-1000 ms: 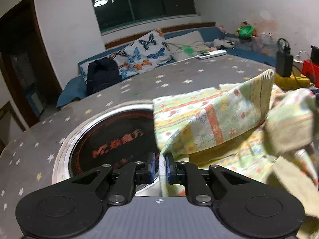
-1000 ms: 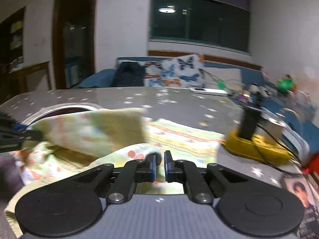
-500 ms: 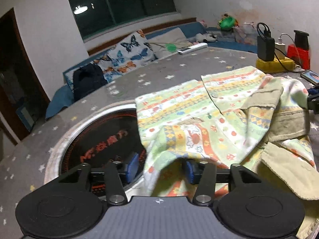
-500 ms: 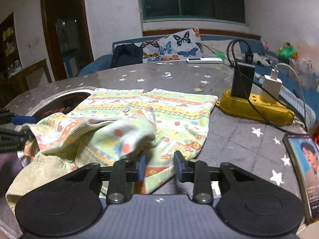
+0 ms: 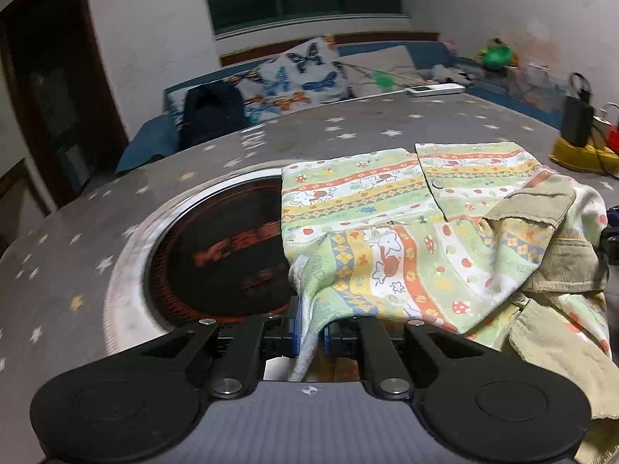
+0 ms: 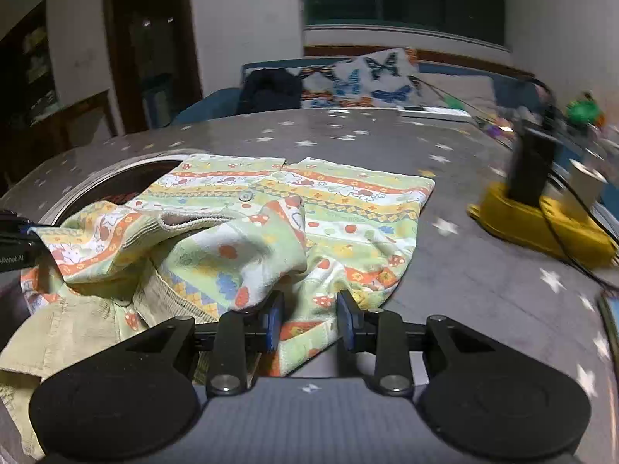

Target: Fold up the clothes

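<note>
1. My left tongs (image 5: pixel 311 332) are pinched shut on the near edge of the shirt (image 5: pixel 406 232); the cloth runs up between the blue pads (image 5: pixel 296 330).
2. My right tongs (image 6: pixel 309 319) are part open and closing, with the shirt's near hem lying between the pads (image 6: pixel 275 321). I see no pad pressing on it yet.
3. A second ago both tongs held the shirt up in the air. Half a second ago both were open and the cloth had dropped.
4. Now the shirt lies on the worktop (image 5: pixel 348 131), its far half spread flat with the button side up and its near half rumpled. Its left corner overhangs the round burner (image 5: pixel 216 255) set in the worktop.
5. Khaki corduroy cloth (image 5: pixel 561 247) lies over and under the shirt's right side, so the pile is not yet neat.
6. I judge this a re-grip: the left has retaken its edge and the right is about to. One fold is still ahead.
7. Red characters on the burner are too blurred to read.
8. The left tongs, at the left edge of my right view, carry white lettering (image 6: pixel 11 259) ending in "Robot.AI"; the start is cut off.
9. A yellow power strip (image 6: pixel 541 228) sits well clear to the right.
</note>
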